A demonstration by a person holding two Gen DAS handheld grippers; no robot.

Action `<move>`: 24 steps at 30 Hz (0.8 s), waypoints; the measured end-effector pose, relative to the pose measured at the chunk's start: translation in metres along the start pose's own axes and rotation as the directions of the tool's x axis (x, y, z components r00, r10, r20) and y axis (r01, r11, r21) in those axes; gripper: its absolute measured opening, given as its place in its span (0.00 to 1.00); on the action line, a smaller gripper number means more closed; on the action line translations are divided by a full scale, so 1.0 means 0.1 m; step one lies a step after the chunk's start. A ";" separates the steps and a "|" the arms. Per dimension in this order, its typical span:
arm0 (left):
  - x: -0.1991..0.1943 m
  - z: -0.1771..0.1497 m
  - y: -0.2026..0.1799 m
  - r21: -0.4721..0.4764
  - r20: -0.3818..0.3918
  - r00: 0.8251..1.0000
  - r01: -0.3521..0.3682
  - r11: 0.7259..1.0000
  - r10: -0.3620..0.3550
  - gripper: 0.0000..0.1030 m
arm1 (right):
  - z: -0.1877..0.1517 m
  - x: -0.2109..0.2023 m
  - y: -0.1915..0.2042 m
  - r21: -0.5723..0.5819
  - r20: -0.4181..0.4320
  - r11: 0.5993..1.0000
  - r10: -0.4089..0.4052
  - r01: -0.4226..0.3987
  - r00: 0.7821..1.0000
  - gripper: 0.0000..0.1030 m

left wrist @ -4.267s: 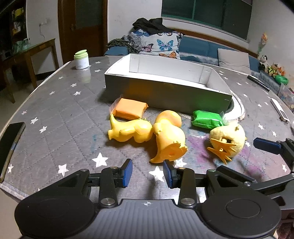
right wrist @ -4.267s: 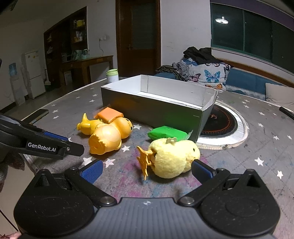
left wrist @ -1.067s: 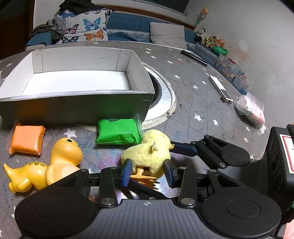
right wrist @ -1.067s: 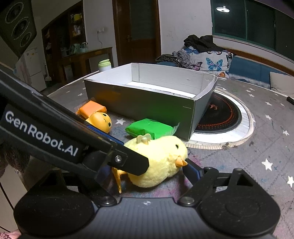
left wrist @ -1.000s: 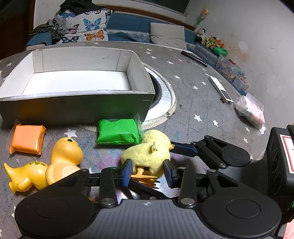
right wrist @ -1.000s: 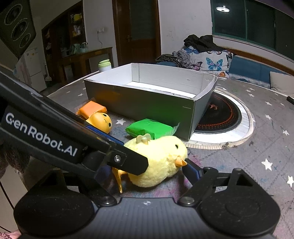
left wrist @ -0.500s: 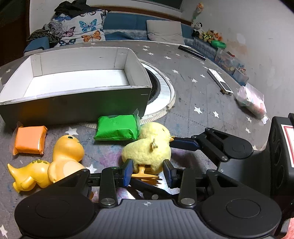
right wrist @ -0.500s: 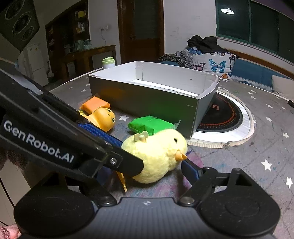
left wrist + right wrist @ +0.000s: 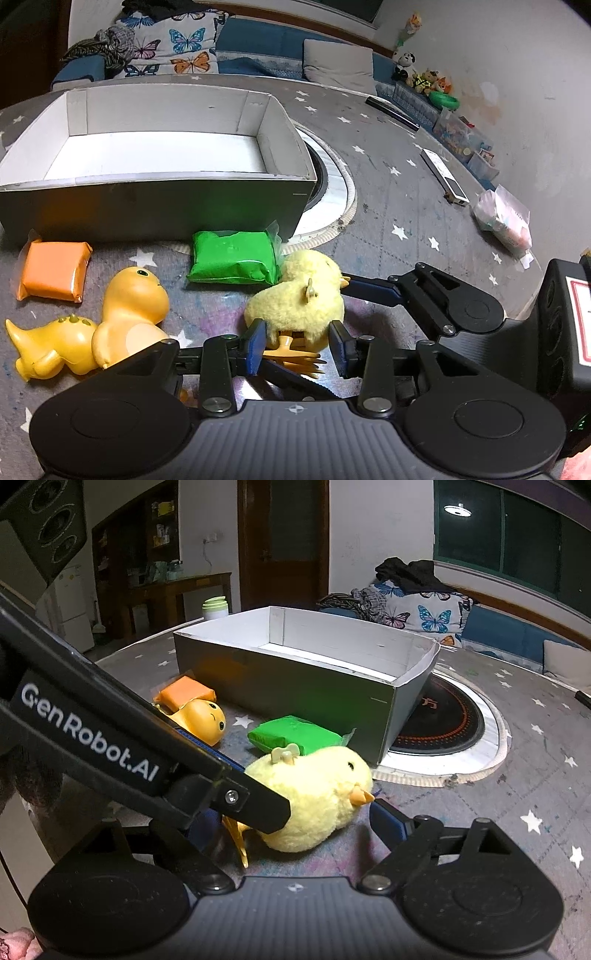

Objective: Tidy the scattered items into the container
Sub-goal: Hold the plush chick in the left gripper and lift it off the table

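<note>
A yellow plush chick [image 9: 295,302] [image 9: 314,794] sits between the jaws of my right gripper [image 9: 291,823], which close on its sides; it looks lifted slightly off the table. My left gripper [image 9: 297,347] hovers right above the chick's orange feet, jaws partly open, holding nothing. The grey cardboard box [image 9: 155,206] [image 9: 295,686] with a white inside stands empty just behind. A green packet [image 9: 232,258] [image 9: 291,734], an orange packet [image 9: 53,271] [image 9: 184,692] and two yellow-orange duck toys [image 9: 129,306] [image 9: 48,343] lie on the table in front of the box.
The round star-patterned table [image 9: 388,221] has a dark hotplate [image 9: 443,720] set in its middle, right of the box. A remote [image 9: 445,177], a plastic bag [image 9: 506,221] and a green-lidded jar [image 9: 214,607] lie farther off. A sofa stands behind.
Both grippers came together at the chick. My right gripper's jaws closed on it and it has risen a little; the left gripper stayed over it.
</note>
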State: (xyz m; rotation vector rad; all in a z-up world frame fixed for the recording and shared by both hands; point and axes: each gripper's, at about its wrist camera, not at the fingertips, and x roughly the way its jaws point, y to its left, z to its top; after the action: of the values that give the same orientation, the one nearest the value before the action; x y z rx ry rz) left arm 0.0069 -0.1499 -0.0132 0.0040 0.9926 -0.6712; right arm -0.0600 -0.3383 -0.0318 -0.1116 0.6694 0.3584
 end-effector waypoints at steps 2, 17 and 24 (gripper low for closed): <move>0.00 0.01 0.01 -0.001 -0.003 1.000 0.004 1.000 -0.004 0.40 | 0.00 0.01 0.01 -0.008 0.000 1.000 0.001 -0.001 1.000 0.86; -0.02 0.01 -0.02 0.023 -0.003 1.000 0.002 1.000 -0.002 0.37 | 0.01 -0.01 -0.01 -0.003 0.003 1.000 0.020 -0.020 1.000 0.81; -0.11 0.02 -0.05 0.025 0.018 1.000 0.003 1.000 -0.003 0.36 | 0.04 -0.08 -0.02 -0.004 0.011 1.000 0.026 -0.026 1.000 0.80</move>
State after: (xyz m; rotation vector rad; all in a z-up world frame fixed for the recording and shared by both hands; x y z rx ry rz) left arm 0.0019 -0.1483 -0.0019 0.0183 0.9671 -0.6851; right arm -0.0625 -0.3412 -0.0236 -0.1046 0.6594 0.3847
